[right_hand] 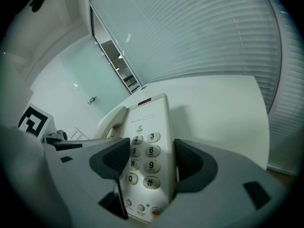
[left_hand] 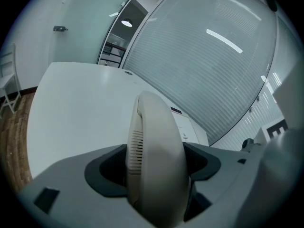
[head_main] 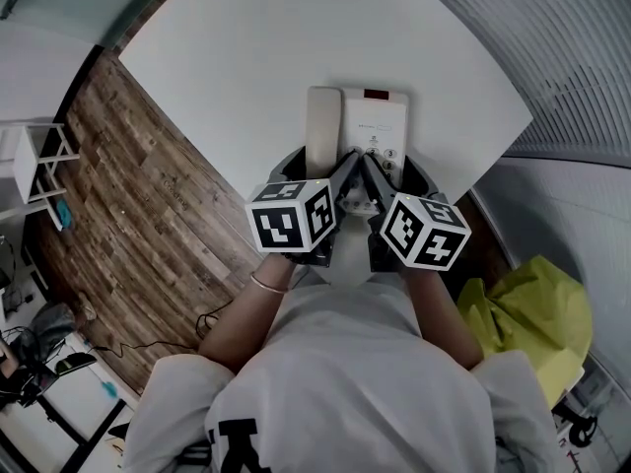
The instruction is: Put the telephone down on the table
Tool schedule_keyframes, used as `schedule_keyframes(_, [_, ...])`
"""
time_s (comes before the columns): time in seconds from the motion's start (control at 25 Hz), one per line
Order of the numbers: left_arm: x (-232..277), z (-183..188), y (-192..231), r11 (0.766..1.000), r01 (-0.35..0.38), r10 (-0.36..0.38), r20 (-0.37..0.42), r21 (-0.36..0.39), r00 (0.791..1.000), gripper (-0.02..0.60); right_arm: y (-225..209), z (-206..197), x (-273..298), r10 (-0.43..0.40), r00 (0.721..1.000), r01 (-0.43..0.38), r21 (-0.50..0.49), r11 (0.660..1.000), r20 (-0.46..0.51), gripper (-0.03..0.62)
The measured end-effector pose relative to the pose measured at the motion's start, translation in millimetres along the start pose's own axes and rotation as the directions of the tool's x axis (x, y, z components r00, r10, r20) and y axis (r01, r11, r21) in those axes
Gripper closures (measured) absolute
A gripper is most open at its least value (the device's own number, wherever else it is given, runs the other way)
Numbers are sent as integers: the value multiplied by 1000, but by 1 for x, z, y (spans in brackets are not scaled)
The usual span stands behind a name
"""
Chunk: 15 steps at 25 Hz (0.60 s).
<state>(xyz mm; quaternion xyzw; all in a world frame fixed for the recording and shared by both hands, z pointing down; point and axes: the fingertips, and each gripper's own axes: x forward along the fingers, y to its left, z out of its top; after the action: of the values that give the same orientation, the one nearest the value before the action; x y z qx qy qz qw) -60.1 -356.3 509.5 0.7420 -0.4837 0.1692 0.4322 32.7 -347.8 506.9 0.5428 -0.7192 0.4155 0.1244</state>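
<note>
left gripper (head_main: 335, 180) jaws clamp the handset (left_hand: 154, 160) between them; right gripper (head_main: 385, 180) jaws pinch the phone (right_hand: 147, 156) at its keypad end, above the table (head_main: 246, 57). likely light, rigid, slick plastic; the handset is loose, so grip both parts.

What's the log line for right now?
left gripper: shut on handset | right gripper: shut on telephone | table: under telephone, contact unclear
</note>
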Motion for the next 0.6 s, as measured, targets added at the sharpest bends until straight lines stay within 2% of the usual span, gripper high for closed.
schedule_keyframes(0.6, [8,-3,6,999,-5,4,14,32,1000,224,-5,-6,10,13,1000,-13,7,1000,-15,289])
